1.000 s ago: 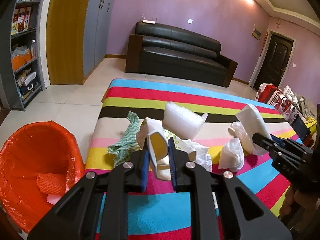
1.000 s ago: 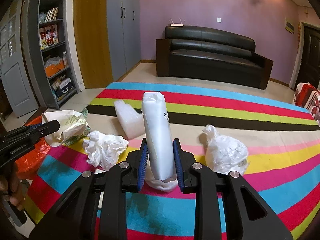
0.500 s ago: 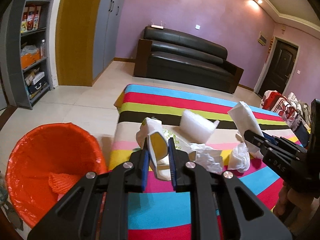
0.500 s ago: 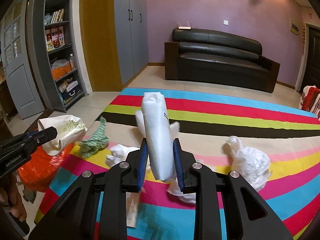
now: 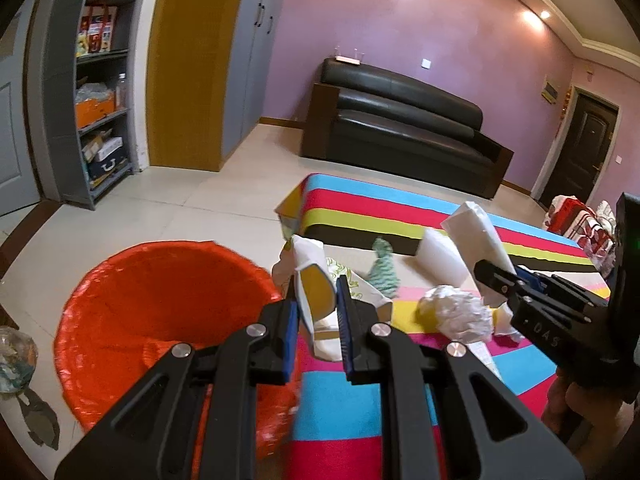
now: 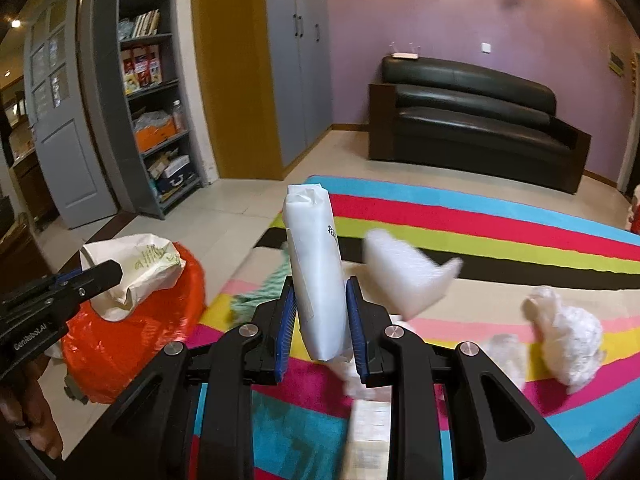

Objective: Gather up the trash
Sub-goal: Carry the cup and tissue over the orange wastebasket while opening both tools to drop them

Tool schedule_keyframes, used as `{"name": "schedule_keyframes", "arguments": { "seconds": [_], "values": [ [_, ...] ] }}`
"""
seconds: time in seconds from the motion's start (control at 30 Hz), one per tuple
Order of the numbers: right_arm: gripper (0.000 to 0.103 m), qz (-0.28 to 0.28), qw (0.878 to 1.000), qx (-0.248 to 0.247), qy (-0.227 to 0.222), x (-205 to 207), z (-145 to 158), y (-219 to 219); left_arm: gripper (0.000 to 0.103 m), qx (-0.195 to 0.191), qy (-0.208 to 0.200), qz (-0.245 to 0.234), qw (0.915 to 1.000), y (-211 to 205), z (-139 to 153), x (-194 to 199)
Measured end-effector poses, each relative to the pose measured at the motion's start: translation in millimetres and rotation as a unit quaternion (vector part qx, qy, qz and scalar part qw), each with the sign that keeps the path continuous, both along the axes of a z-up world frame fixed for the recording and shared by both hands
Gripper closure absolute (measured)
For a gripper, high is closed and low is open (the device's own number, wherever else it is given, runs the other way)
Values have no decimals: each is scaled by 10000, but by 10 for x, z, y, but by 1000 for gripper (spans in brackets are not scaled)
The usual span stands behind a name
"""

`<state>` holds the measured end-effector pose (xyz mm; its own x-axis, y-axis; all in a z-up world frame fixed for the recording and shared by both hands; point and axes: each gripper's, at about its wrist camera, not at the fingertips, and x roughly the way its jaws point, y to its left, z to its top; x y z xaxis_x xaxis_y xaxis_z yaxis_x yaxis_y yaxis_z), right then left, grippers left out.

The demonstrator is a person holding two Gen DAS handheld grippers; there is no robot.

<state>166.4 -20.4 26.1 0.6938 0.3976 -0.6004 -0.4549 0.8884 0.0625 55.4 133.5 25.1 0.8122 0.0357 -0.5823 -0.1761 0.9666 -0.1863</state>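
My left gripper is shut on a crumpled white paper bag with green print, held just right of the orange-lined bin. In the right wrist view that same paper bag hangs over the bin, with the left gripper at the far left. My right gripper is shut on a tall white plastic packet above the striped mat. From the left wrist view the packet and right gripper show at the right.
On the mat lie a green-white cloth, a bubble-wrap piece, crumpled white bags and a flat paper. A black sofa stands behind, grey shelves to the left, tiled floor between.
Both grippers have swung left with their loads. The bin has come closer and now sits under the paper bag's side; the mat's trash has slid rightwards in both views.
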Motion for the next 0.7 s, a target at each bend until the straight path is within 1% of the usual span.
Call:
{"name": "schedule_keyframes", "arguments": {
  "seconds": [0.3, 0.7],
  "values": [
    [79, 415, 9991, -61, 117, -172, -126, 526, 86, 20, 63, 352, 9994, 394, -2, -274],
    [79, 858, 9960, -22, 240, -359, -196, 1038, 86, -7, 81, 811, 9967, 804, 61, -575]
  ]
}}
